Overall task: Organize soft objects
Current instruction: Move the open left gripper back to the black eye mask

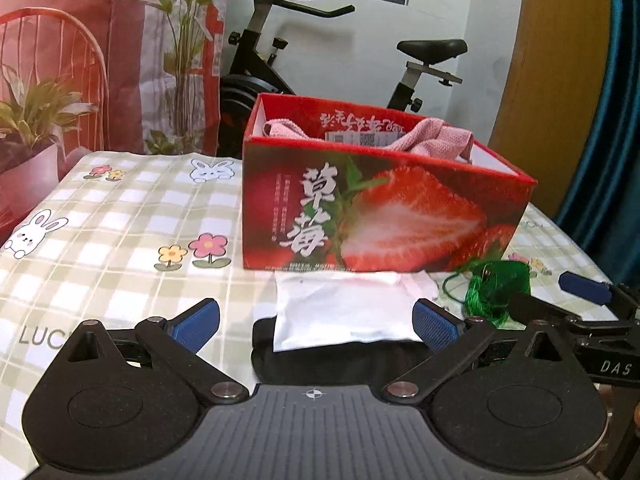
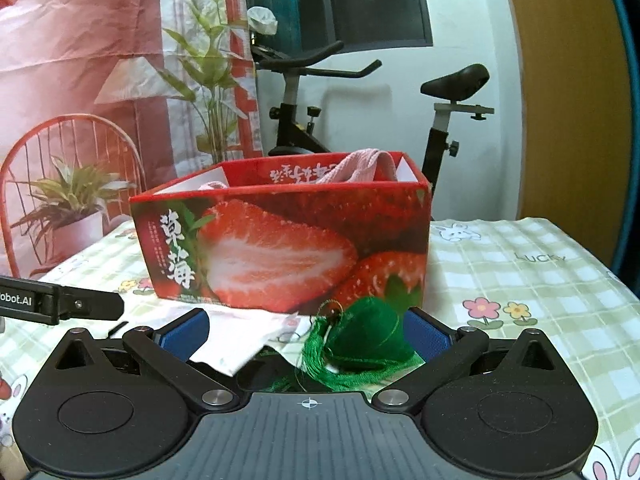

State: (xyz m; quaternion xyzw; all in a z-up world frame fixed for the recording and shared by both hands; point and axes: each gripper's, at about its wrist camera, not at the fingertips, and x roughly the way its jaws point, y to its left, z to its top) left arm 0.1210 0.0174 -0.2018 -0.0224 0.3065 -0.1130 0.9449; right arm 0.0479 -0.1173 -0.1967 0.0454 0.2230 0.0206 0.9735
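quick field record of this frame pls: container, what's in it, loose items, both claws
container: red cardboard strawberry-print box, open top, on checked tablecloth
inside: pink knitted cloth
loose: white soft pouch on black fabric, in front of box; green tasselled fabric ornament beside pouch
left claw: open, pouch between fingers
right claw: open, around ornament
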